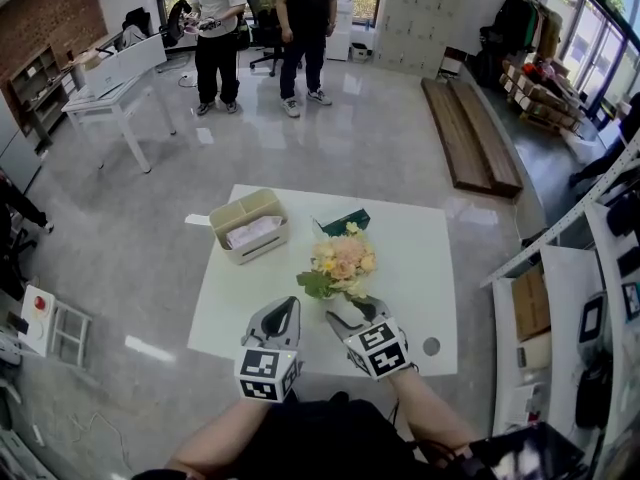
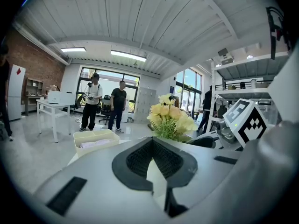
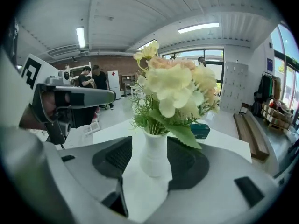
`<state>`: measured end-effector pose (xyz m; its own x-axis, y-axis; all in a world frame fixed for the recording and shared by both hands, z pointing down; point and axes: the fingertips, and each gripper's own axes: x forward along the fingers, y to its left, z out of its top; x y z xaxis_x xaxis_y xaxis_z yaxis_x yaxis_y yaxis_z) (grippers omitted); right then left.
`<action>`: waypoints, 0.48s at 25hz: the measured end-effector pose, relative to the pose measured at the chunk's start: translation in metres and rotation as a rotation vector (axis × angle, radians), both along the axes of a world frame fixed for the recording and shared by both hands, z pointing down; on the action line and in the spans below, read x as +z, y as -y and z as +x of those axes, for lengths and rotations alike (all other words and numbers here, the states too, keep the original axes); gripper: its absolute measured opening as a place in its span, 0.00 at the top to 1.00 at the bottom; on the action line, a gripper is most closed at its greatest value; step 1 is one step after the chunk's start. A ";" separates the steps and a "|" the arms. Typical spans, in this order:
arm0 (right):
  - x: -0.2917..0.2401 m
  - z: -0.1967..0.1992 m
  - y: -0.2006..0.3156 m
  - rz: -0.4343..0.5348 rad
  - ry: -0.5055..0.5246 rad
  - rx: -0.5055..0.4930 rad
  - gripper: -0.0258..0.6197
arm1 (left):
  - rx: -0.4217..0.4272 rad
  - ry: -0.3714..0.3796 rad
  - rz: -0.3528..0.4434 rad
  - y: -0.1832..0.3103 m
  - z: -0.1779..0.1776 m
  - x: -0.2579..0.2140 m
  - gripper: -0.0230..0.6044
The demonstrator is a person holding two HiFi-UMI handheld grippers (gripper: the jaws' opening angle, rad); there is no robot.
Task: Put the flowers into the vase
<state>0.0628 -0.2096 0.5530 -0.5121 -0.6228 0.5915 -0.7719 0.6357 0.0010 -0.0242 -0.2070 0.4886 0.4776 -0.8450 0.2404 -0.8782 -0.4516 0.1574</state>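
On the white desk [image 1: 420, 238], a beige bin [image 1: 249, 225] with something pale pink inside sits at the far left. A dark green box [image 1: 343, 221] lies just right of it, behind the flowers [image 1: 342, 260]. The flowers, cream and peach with green leaves, stand upright in the white vase [image 3: 154, 155] near the desk's middle. A small dark round spot [image 1: 431, 346] marks the near right of the desk. Two people [image 1: 260, 33] stand far off on the grey floor, and long wooden planks [image 1: 470, 133] lie to the far right. Each gripper carries a cube with black-and-white square markers. Our right gripper [image 3: 150, 141] has its jaws released and wide apart, the vase between them unclamped. Our left gripper [image 2: 152, 141], just left of the vase, has its jaws closed together on nothing.
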 end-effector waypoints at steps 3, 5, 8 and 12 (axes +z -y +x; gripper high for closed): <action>-0.004 -0.003 -0.011 -0.001 0.043 -0.011 0.60 | 0.006 0.001 0.004 -0.002 0.003 -0.003 0.96; -0.014 -0.009 -0.019 -0.010 0.118 -0.023 0.67 | 0.010 0.004 0.009 -0.004 0.004 -0.005 0.96; -0.042 -0.013 -0.028 0.053 0.252 0.012 0.82 | 0.013 0.005 0.018 -0.005 0.003 -0.006 0.96; -0.083 0.002 -0.025 0.234 0.337 0.146 0.94 | 0.017 0.003 0.031 -0.006 0.005 -0.011 0.96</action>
